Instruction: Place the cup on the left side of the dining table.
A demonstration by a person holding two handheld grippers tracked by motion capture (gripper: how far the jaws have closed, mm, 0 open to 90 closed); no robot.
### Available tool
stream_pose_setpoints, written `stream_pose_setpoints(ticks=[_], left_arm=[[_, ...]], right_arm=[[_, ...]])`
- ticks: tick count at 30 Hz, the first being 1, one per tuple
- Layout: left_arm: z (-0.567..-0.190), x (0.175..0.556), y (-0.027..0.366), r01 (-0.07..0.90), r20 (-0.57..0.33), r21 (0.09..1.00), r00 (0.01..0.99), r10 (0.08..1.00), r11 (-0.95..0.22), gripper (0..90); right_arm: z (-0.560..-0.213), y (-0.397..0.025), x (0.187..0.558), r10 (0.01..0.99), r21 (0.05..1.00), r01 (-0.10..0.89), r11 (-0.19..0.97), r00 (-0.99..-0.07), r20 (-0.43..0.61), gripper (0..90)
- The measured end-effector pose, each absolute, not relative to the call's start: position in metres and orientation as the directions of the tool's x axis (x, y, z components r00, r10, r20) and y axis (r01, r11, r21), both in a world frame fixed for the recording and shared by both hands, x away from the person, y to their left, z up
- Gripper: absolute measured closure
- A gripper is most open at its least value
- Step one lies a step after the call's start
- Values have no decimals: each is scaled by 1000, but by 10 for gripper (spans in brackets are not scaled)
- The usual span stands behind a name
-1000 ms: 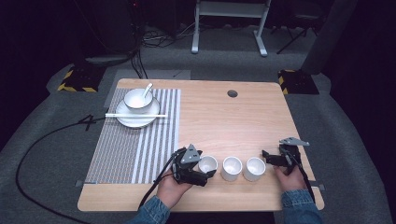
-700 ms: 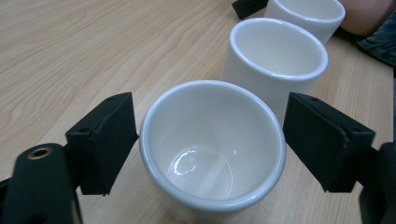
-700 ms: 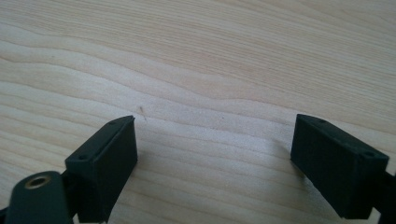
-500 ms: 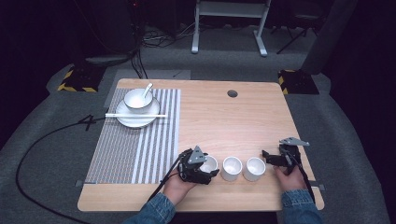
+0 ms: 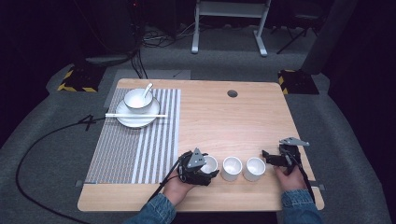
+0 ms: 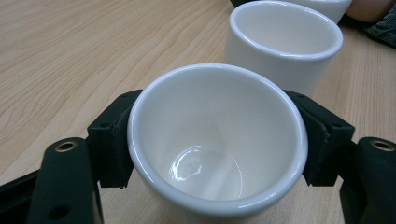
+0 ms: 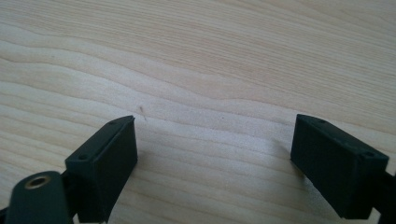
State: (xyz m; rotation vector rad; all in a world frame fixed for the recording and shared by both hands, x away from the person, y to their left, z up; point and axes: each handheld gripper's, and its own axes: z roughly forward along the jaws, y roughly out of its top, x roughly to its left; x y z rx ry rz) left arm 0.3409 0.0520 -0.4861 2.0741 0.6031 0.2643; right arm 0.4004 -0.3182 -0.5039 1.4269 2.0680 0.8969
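Observation:
Three white cups stand in a row near the table's front edge. My left gripper is shut on the left cup; in the left gripper view its jaws press both sides of that cup, which is empty. The middle cup stands just beyond it, and the right cup follows. My right gripper rests on the table just right of the right cup, apart from it. It is open, with bare wood between its jaws.
A grey striped placemat covers the table's left part. At its far end stands a plate with a bowl, a spoon and chopsticks. A cable hole lies at the back. The wooden table ends close behind the cups.
My left gripper has slid right until its jaws sit around the left cup. The right gripper and the other cups have stayed in place.

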Motion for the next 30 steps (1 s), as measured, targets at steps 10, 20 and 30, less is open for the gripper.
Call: stream_pose_setpoints(ticks=[10,20,30], left_arm=[[-486,342,51,322,-50,833,855,517,-451,274],[-469,343,52,355,-45,801,839,542,-482,274],[-448,344,69,360,-48,813,824,564,-458,274]], right_arm=[[-504,-318,400,937,737,630,246,-349,-14,145],[-504,-318,400,937,736,631,246,-350,-14,145],[-504,-318,400,937,736,630,246,-349,-14,146]])
